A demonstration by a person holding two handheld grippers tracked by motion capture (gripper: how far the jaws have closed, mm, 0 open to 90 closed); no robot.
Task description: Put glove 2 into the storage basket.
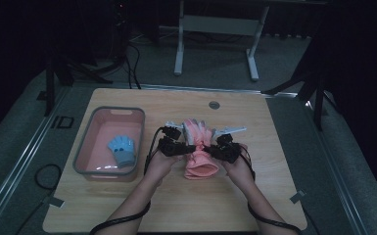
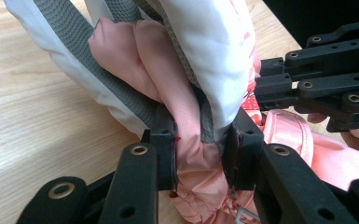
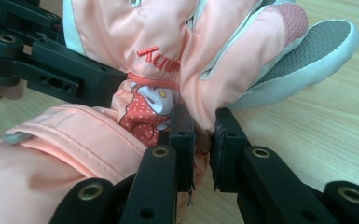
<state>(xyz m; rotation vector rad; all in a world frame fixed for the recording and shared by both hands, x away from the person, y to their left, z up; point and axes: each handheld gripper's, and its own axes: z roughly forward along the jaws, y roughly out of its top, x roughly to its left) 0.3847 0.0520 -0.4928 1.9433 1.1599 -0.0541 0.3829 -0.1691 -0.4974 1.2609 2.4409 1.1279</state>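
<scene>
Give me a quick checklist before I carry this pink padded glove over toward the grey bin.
1. Left gripper clamped on the pink padded ski glove: ok, pads pinch bunched fabric at its middle.
2. Right gripper clamped on the same glove: ok, jaws nearly together on a thin fold.
3. Two grippers apart from each other: not ok, they sit very close at the glove's waist in the high view.
4. Grey plastic bin with pink inside has room: ok, one small blue knitted glove lies in it, with bare floor around.
5. Glove off the light wooden table: cannot tell.
6. Path to the bin: ok, bare tabletop between.
</scene>
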